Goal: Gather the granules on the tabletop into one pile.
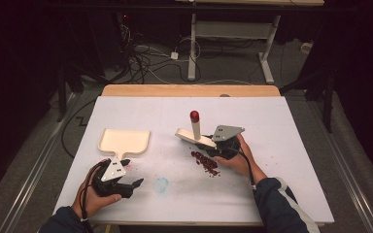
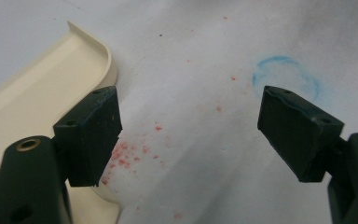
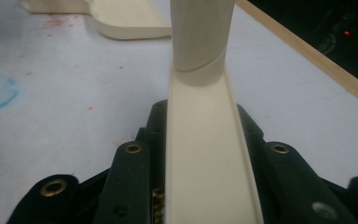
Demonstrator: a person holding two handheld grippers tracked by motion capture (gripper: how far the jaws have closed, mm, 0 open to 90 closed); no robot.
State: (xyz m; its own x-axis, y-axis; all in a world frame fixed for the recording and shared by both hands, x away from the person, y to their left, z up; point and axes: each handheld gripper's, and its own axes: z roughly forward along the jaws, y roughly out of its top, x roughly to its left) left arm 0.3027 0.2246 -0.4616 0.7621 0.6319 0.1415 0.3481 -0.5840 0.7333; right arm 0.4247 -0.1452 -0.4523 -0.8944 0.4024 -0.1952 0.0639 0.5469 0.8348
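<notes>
A cream dustpan lies flat at the table's left, and its curved corner sits beside one jaw in the left gripper view. My left gripper rests just in front of the pan's handle. It is open, with bare paper and red specks between its jaws. My right gripper is shut on a cream sweeping tool whose upright handle ends in a red knob. The tool's flat bar runs out between the jaws. A pile of red crumbs lies just in front of the tool.
White paper covers the table, with a wooden edge at the back. A faint blue ring is drawn near the front middle, right of the left gripper. Scattered red specks dot the paper by the dustpan.
</notes>
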